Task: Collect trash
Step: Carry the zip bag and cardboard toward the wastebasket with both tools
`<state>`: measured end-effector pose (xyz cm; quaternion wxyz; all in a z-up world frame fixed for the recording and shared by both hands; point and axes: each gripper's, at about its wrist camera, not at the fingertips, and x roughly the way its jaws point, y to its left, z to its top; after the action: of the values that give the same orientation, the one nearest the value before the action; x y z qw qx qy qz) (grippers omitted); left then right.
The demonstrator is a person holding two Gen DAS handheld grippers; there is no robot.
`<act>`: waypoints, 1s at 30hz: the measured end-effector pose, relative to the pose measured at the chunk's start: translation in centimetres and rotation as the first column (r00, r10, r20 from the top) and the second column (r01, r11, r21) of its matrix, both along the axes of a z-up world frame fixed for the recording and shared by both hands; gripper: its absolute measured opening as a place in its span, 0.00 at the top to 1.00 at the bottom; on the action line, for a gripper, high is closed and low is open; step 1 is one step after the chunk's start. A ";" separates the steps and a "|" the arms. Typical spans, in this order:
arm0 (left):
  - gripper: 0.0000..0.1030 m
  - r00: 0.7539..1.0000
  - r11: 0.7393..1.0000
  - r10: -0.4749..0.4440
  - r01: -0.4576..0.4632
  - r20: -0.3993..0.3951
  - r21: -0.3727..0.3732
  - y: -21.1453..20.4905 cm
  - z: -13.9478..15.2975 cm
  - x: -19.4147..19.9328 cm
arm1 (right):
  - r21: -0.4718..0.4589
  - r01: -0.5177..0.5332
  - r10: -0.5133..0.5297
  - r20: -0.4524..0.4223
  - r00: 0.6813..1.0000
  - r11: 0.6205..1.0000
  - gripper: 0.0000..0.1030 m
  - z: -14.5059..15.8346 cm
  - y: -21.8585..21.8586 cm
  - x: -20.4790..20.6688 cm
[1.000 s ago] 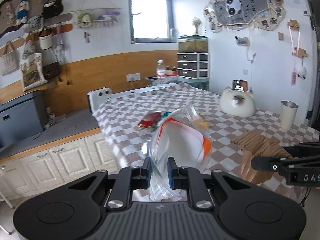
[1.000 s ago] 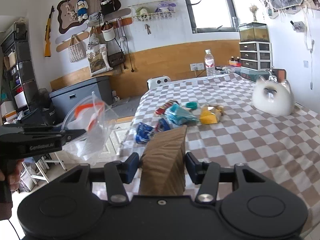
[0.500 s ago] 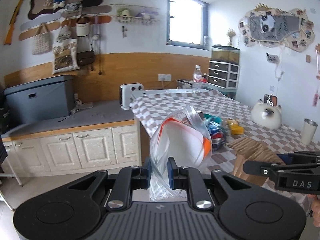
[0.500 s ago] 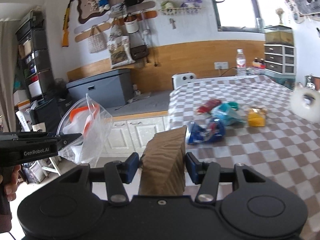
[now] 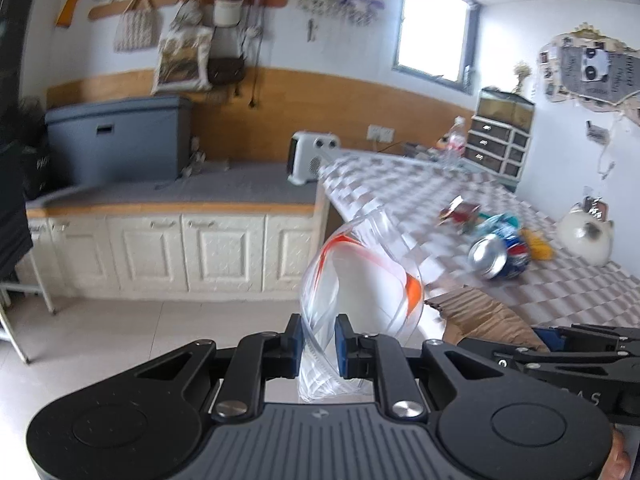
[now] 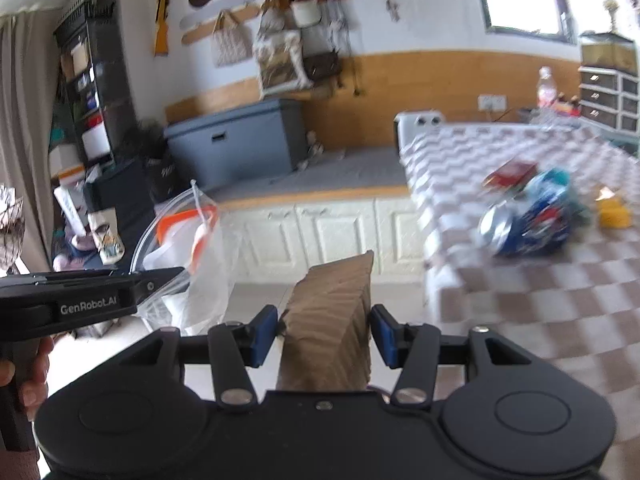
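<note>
My left gripper (image 5: 317,338) is shut on a clear plastic bag (image 5: 360,276) with an orange zip rim, held off the table's edge over the floor; the bag also shows in the right wrist view (image 6: 188,256). My right gripper (image 6: 324,334) is shut on a folded piece of brown corrugated cardboard (image 6: 330,328), which also shows in the left wrist view (image 5: 484,318). On the checkered table (image 6: 540,300) lie a crushed blue can (image 6: 524,226), a red wrapper (image 6: 510,170), a teal wrapper (image 6: 554,180) and a yellow wrapper (image 6: 612,212).
White cabinets (image 5: 168,248) with a grey countertop run along the wall, with a grey box (image 5: 116,140) and a white heater (image 5: 312,156) on top. A white cat-shaped object (image 5: 586,236) sits on the table. Tiled floor (image 5: 120,336) lies below. A black shelf (image 6: 92,80) stands at left.
Both grippers swung left and away from the table, still holding the bag and the cardboard. The trash pile now sits further right in both views.
</note>
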<state>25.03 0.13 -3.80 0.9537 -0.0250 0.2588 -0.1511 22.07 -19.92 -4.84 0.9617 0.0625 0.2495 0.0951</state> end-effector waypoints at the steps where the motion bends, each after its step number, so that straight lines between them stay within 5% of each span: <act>1: 0.83 1.000 1.000 0.006 -0.006 -0.012 0.000 0.3 -0.8 0.5 | 0.000 -0.003 0.003 -0.013 1.000 1.000 0.49 -0.6 0.5 0.6; 13: 0.83 0.977 0.997 0.070 -0.074 -0.203 -0.009 3.3 -12.1 6.9 | -0.021 0.001 -0.005 -0.191 0.981 1.000 0.49 -10.9 4.8 8.4; 30: 0.83 0.850 0.957 0.169 -0.262 -0.499 -0.123 3.0 -30.2 14.1 | 0.043 0.090 -0.060 -0.471 0.880 0.995 0.49 -30.4 2.7 15.7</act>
<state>39.11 3.11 -34.03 0.8629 -0.1801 0.4689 -0.0554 37.79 -17.25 -35.23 0.8734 0.1239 0.4686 0.0478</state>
